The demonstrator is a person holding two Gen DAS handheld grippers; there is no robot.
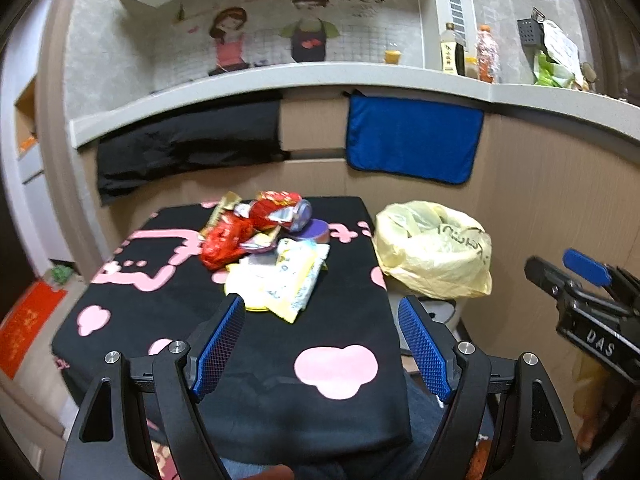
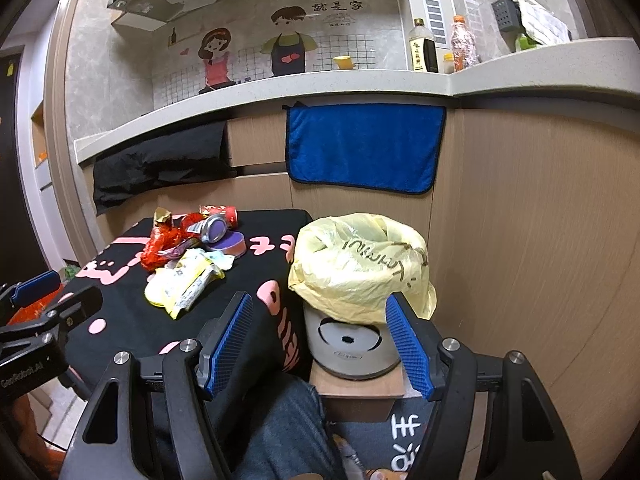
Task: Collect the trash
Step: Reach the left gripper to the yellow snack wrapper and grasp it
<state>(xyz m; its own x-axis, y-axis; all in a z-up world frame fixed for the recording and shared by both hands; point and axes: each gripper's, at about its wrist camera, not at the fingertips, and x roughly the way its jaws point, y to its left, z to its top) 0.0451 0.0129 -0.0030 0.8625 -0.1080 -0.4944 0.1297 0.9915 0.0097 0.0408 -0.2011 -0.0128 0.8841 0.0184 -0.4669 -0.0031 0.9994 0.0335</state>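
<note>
Trash [image 1: 264,248] lies heaped toward the far edge of the table [image 1: 340,396], well apart from both my grippers: red wrappers, a crushed can, yellowish packets, and a purple thing I can't quite name through the blur. My left gripper [image 1: 322,344] hangs above the table's near edge, jaws spread, nothing between them. My right gripper [image 2: 322,344] faces the bin with the yellow bag [image 2: 360,264], which stands just off the table's right edge; its jaws are spread and empty too. I judge nothing is collected yet. Next, my left must reach the nearest packet [image 1: 292,280], pinch it, and carry it to the bag.
</note>
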